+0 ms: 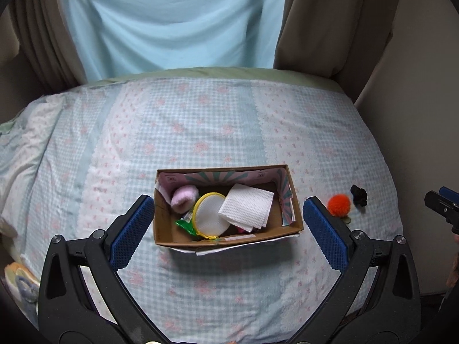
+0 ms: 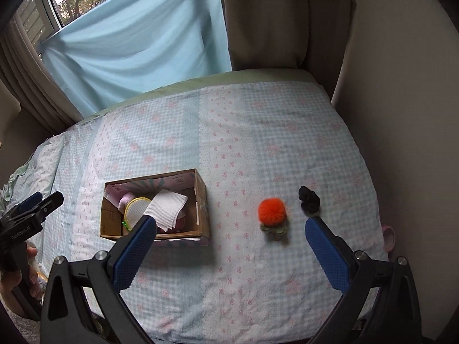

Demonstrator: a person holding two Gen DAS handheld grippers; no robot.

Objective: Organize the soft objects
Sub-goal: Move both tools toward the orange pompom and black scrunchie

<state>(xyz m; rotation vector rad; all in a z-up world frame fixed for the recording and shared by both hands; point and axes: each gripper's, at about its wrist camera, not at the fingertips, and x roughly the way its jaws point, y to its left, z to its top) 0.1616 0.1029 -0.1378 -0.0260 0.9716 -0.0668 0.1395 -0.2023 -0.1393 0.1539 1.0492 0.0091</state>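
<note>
A cardboard box point(image 1: 298, 223) point(image 2: 202, 197) sits on the bed. It holds a folded white napkin point(image 1: 246, 205) point(image 2: 167, 206), a yellow-rimmed round pad point(image 1: 208, 213) point(image 2: 136, 210), a pink fluffy item point(image 1: 183, 196) and a green packet point(image 1: 185, 225). Right of the box lie an orange pompom point(image 1: 339, 205) point(image 2: 272, 209) on a green base and a black scrunchie point(image 1: 359, 194) point(image 2: 309, 199). My left gripper point(image 1: 228, 226) is open, hovering above the box's near side. My right gripper point(image 2: 229, 246) is open, empty, nearer than the pompom.
The bed point(image 1: 200, 129) point(image 2: 258, 143) carries a blue gingham cover with pink bows. A blue cloth point(image 1: 172, 20) and beige curtains point(image 2: 272, 20) hang behind it; a wall point(image 2: 401, 114) runs along the right. A pink object point(image 2: 388, 236) peeks over the bed's right edge.
</note>
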